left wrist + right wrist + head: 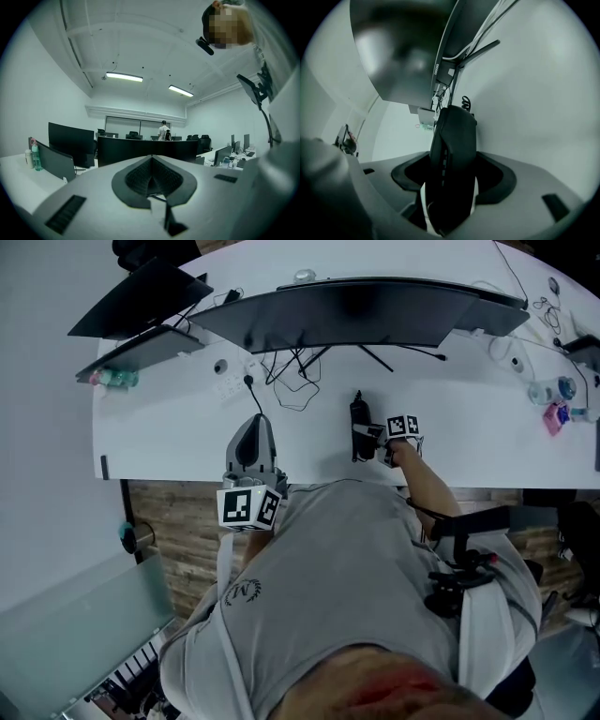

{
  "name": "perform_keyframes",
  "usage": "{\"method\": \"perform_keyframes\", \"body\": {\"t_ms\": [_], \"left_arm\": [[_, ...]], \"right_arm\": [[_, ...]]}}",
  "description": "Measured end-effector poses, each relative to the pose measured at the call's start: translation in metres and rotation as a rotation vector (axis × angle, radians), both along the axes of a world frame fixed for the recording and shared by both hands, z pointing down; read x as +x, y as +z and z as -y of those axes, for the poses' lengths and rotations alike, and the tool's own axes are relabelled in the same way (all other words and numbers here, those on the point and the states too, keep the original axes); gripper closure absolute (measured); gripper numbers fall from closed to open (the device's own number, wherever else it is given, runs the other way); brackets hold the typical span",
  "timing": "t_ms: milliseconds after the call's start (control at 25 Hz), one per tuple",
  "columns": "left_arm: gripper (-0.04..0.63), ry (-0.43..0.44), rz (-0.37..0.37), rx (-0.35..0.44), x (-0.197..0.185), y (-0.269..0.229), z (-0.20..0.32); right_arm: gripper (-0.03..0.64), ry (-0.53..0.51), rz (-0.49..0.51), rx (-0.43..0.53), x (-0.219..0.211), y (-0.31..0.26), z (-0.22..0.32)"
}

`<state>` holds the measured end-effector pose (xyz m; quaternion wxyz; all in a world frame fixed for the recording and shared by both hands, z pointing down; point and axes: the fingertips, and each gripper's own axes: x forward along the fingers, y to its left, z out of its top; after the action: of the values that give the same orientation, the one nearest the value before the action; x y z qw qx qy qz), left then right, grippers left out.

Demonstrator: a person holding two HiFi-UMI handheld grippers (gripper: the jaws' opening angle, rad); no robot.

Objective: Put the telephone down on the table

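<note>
Telephone [452, 150] clamped in right claw [451, 190].

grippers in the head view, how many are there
2. The left gripper is at the near edge of the table, jaws shut, empty; the right gripper, over it, is shut on the telephone. None seems hidden.

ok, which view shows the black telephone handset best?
Right gripper view: the black telephone handset fills the centre, clamped between the right tongs. Head view shows the handset small, upright over the white table. Left gripper view misses it and faces the office.
</note>
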<state>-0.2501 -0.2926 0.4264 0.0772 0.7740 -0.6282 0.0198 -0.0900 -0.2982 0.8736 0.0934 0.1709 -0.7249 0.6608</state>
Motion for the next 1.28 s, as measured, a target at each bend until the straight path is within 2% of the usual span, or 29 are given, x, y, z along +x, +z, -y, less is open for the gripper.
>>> {"method": "perform_keyframes", "body": {"t_ms": [120, 360, 560, 720, 840, 1000, 1080, 1280], "left_arm": [[0.584, -0.014, -0.01, -0.009, -0.005, 0.004, 0.001], [0.584, -0.014, -0.031, -0.012, -0.004, 0.01, 0.001], [0.584, -0.024, -0.062, -0.018, -0.009, 0.017, 0.0], [0.584, -0.036, -0.108, -0.01, -0.011, 0.025, -0.001], [0.584, -0.031, -0.108, -0.013, -0.01, 0.027, -0.001], [0.584, -0.03, -0.126, -0.005, -0.011, 0.032, 0.0], [0.584, -0.023, -0.127, 0.005, -0.012, 0.033, 0.002], [0.585, -0.026, -0.097, 0.046, -0.024, 0.028, 0.007]], "right_arm": [[0.321, 0.021, -0.018, -0.009, 0.004, 0.001, 0.006], [0.321, -0.004, -0.147, 0.022, 0.009, 0.005, 0.008], [0.32, -0.061, -0.283, 0.119, 0.014, 0.008, 0.005], [0.311, -0.032, -0.37, 0.171, 0.031, 0.007, 0.008], [0.311, -0.015, -0.415, 0.201, 0.05, 0.002, 0.011], [0.311, 0.079, -0.425, 0.192, 0.07, -0.018, 0.02], [0.311, 0.131, -0.417, 0.221, 0.077, -0.042, 0.031], [0.311, 0.294, -0.428, 0.441, 0.107, -0.149, 0.063]]}}
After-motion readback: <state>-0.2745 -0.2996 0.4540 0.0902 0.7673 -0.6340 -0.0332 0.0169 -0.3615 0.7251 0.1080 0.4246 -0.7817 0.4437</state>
